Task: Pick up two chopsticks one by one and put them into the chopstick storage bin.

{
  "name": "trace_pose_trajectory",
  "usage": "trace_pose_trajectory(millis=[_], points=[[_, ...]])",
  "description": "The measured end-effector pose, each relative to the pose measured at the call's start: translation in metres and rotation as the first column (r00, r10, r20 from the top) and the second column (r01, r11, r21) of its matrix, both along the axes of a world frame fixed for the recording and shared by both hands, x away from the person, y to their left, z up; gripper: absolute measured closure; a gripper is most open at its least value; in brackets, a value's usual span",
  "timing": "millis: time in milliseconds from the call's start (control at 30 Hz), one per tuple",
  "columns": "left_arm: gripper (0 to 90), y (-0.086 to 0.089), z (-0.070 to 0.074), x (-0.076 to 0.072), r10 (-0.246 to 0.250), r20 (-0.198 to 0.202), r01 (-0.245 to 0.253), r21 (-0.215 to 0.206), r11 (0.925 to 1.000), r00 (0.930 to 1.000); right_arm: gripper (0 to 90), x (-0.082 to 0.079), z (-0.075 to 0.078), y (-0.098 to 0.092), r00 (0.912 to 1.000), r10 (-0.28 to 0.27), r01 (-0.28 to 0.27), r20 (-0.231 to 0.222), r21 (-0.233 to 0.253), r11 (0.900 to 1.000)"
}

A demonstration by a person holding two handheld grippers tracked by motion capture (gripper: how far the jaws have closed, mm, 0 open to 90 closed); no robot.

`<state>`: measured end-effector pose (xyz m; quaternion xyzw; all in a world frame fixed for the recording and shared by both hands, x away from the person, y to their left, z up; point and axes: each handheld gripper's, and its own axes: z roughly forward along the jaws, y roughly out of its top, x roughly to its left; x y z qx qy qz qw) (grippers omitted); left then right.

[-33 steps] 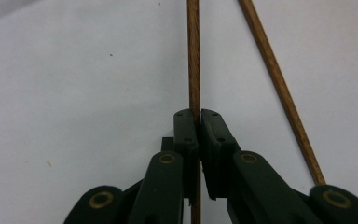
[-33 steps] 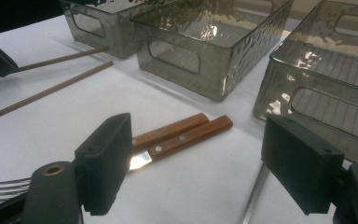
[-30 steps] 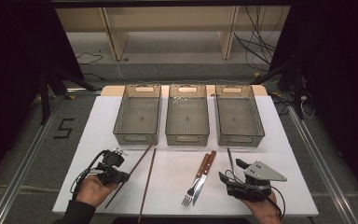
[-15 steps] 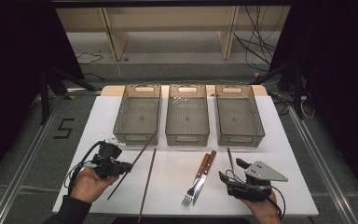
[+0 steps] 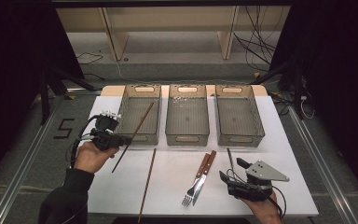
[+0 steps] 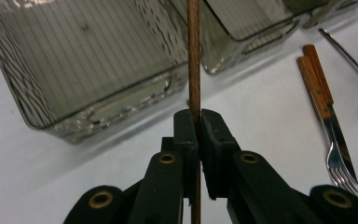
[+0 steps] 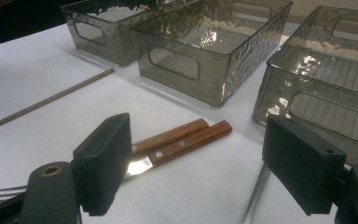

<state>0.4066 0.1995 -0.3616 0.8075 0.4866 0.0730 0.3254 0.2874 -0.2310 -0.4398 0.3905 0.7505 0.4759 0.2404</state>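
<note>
Now the left claw (image 5: pixel 121 140) has lifted off the worktop (image 5: pixel 177 186) at about nine o'clock and swung toward the leftmost bin (image 5: pixel 139 114), its jaws pinched tight on a wooden chopstick (image 5: pixel 133 136); half a second back that stick still lay low beside its mate, and now its far tip reaches over the bin's near rim toward eleven o'clock. In the left gripper view the stick (image 6: pixel 194 56) runs straight up between the closed jaws and over the bin's near wall (image 6: pixel 112 105), so I judge the drop into that bin is nearly due, once the tail end clears the rim. The second chopstick (image 5: pixel 147 184) lies flat on the worktop at about seven o'clock, apart from everything, likely next in turn. Toward six o'clock a fork (image 5: pixel 193 186) and a knife (image 5: pixel 204 175) with wooden handles lie side by side, touching or nearly so. A thin metal rod (image 5: pixel 230 158) lies just beside the right claw (image 5: pixel 230 171), which has not moved, resting at five o'clock with jaws spread wide and empty. The middle bin (image 5: pixel 187 114) and right bin (image 5: pixel 239 114) stand empty at twelve and one o'clock; nothing blocks the left claw's path.
</note>
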Motion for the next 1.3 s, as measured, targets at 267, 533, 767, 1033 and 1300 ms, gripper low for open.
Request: trace_pose_trajectory(millis=[267, 533, 767, 1033, 1300], points=[[85.1, -0.004, 0.009, 0.03, 0.02, 0.039, -0.02, -0.017, 0.9997, 0.999, 24.4, 0.0, 0.0, 0.0, 1.0, 0.001, -0.001, 0.003, 0.008, 1.0], [85.1, -0.005, 0.016, 0.062, 0.042, 0.067, -0.04, -0.034, 0.9987, 0.9969, 23.4, 0.0, 0.001, 0.0, 1.0, 0.009, -0.009, 0.002, 0.012, 1.0], [85.1, -0.01, 0.019, 0.086, 0.051, 0.083, -0.049, -0.016, 0.9987, 0.9953, 21.6, 0.0, 0.001, -0.001, 0.9999, 0.015, -0.015, 0.004, 0.017, 1.0], [85.1, -0.01, 0.021, 0.109, 0.076, 0.086, -0.076, -0.002, 0.9971, 0.9934, 21.2, -0.001, 0.001, -0.001, 0.9998, 0.019, -0.019, 0.007, 0.021, 1.0], [85.1, -0.005, 0.008, 0.133, 0.082, 0.089, -0.086, 0.041, 0.9954, 0.9926, 21.2, -0.001, 0.001, -0.002, 0.9997, 0.022, -0.022, 0.006, 0.021, 1.0]])
